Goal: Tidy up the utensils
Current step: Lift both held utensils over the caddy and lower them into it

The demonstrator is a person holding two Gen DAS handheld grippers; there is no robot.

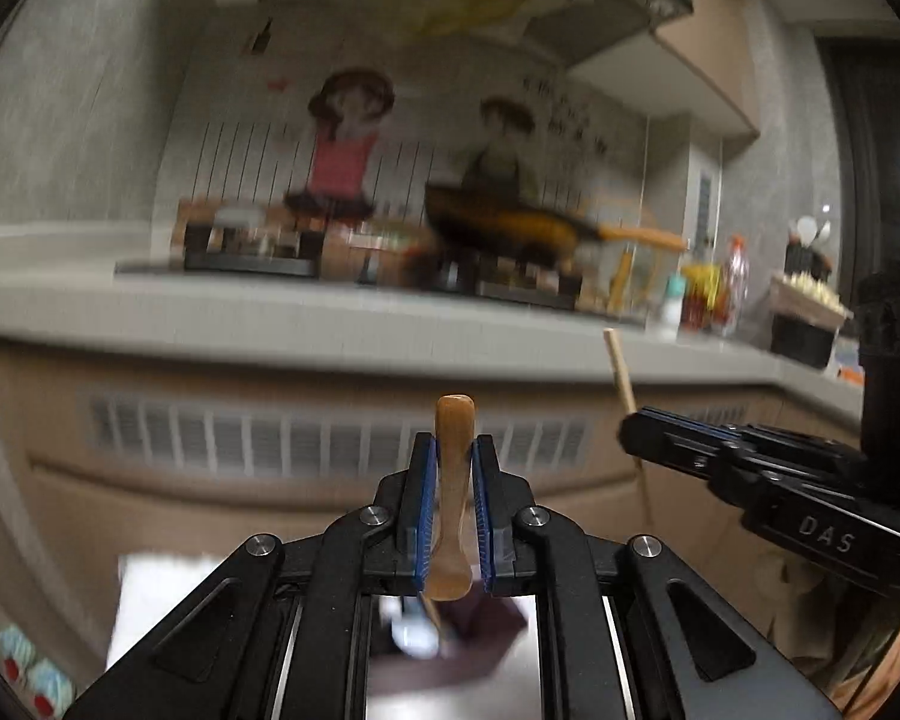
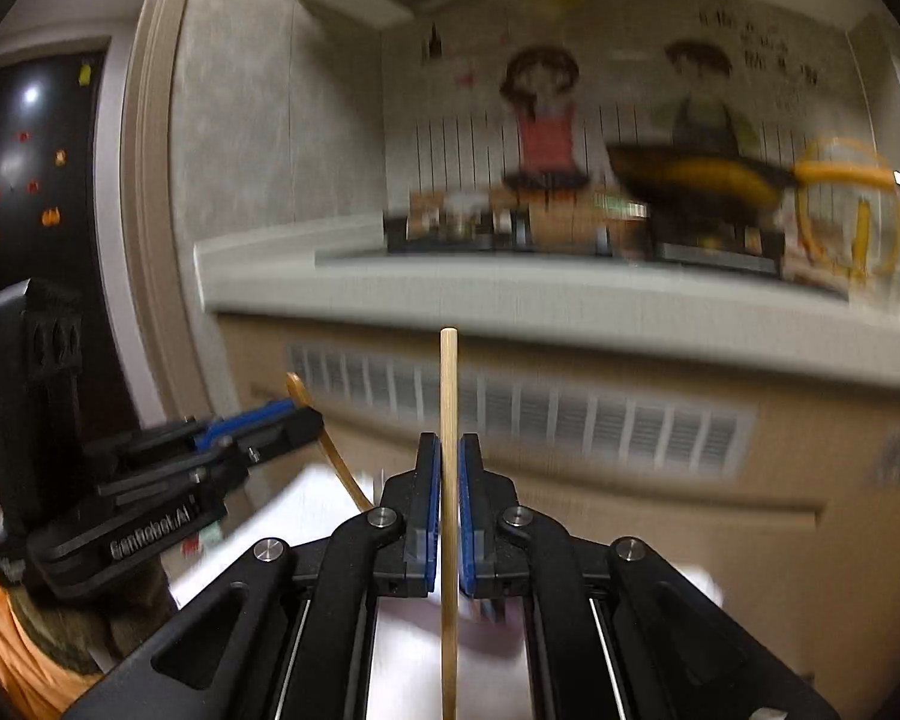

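Kitchen counter (image 1: 354,324) runs grey across the room ahead, blurred, with a stove, a dark wok (image 1: 498,222) with a yellow handle, and a cartoon wall picture (image 1: 354,138) of two figures behind it. Bottles (image 1: 708,294) crowd the counter out at about two o'clock.

Both tools are up in the air in front of the counter, each clamped on one utensil. The left gripper (image 1: 455,468) is clenched on a brown spoon (image 1: 452,498), which stands nearly upright between the blue pads (image 1: 426,510), its handle end poking up at twelve o'clock and the wider end low near the tool's body. Gripping it mid-handle like that seems meant to keep it from swinging.

The right gripper (image 2: 448,462) is squeezed shut on a thin wooden chopstick (image 2: 449,480), also upright, running from below the jaws to well above them. From the left camera that same tool sits at about three o'clock, stick angled up.

I'd judge both pieces are being carried, one per hand, toward wherever they get sorted; no holder or tray is clear in either view.
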